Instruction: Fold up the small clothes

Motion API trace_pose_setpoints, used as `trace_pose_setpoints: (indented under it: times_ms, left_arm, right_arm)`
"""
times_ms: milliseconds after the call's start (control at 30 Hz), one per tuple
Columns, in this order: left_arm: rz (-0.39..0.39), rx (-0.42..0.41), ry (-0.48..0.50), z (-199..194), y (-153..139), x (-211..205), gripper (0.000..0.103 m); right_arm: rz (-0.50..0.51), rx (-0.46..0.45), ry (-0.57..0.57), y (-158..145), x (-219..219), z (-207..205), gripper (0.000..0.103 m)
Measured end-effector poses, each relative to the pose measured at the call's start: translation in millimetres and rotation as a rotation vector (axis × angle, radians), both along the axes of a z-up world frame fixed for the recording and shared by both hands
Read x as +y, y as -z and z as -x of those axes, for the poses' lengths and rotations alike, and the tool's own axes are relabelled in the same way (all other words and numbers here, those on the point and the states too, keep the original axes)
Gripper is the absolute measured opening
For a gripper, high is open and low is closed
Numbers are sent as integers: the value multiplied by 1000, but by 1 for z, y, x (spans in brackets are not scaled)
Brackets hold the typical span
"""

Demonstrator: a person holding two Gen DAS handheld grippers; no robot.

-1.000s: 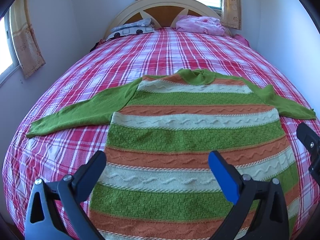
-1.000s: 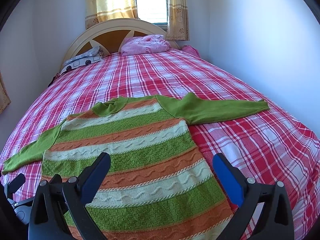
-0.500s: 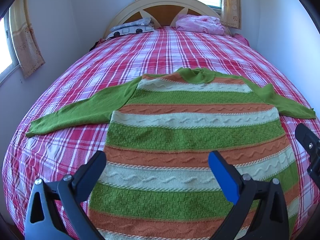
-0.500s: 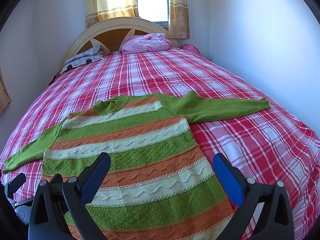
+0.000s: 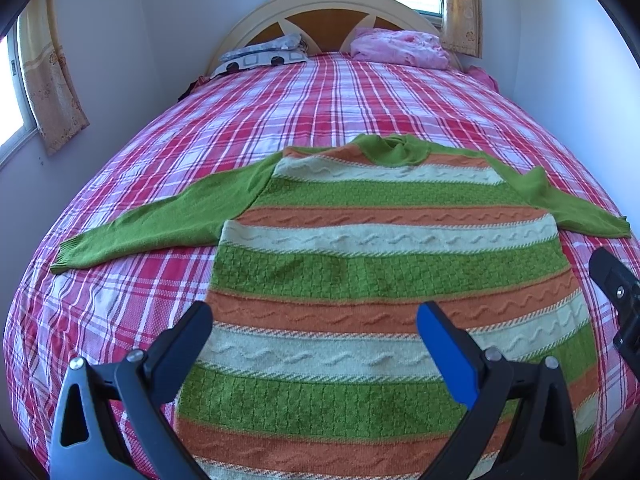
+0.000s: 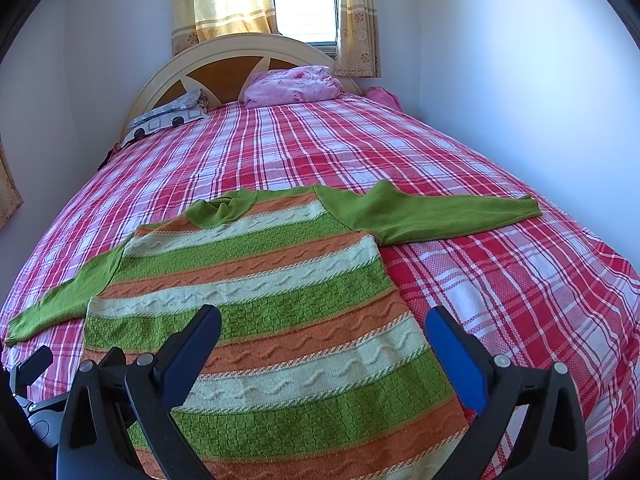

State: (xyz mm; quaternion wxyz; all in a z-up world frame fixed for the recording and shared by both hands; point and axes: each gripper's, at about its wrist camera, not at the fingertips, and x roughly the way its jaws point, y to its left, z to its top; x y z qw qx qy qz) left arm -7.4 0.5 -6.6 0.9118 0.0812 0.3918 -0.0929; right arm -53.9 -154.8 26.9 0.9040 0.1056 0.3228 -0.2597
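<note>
A small knitted sweater [image 5: 384,272] with green, orange and cream stripes lies flat on the bed, collar pointing toward the headboard, both green sleeves spread out to the sides. It also shows in the right wrist view [image 6: 280,300]. My left gripper [image 5: 314,326] is open and empty, hovering over the sweater's lower left part. My right gripper [image 6: 322,330] is open and empty, over the sweater's lower right part. The right gripper also shows at the right edge of the left wrist view [image 5: 616,300].
The bed has a red and white plaid cover [image 5: 320,104]. A patterned pillow [image 5: 260,56] and a pink bundle [image 5: 400,48] lie by the headboard [image 5: 332,12]. Walls stand close on the left and the right.
Both grippers have drifted very slightly over the sweater. The sweater has not moved and both grippers stay open.
</note>
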Motion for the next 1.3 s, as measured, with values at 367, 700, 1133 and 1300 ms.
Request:
trace_pose_setpoints:
  times_ms: [367,700,1133,1300]
  left_arm:
    - [1,1,1,0,0,0,103]
    - [-3,4,4,0,0,-4,103]
    - [-10,5,32,-15,6,-12,103]
    - [-25,-7,24,-36,3,-17,103]
  right_arm:
    - [-3,4,-2,3,0,0,102]
    - [-10,12,-6,5,0,-1,102]
    - [-7,111,41,19,-27,-20,102]
    - [9,139,72,19,-53,-28,102]
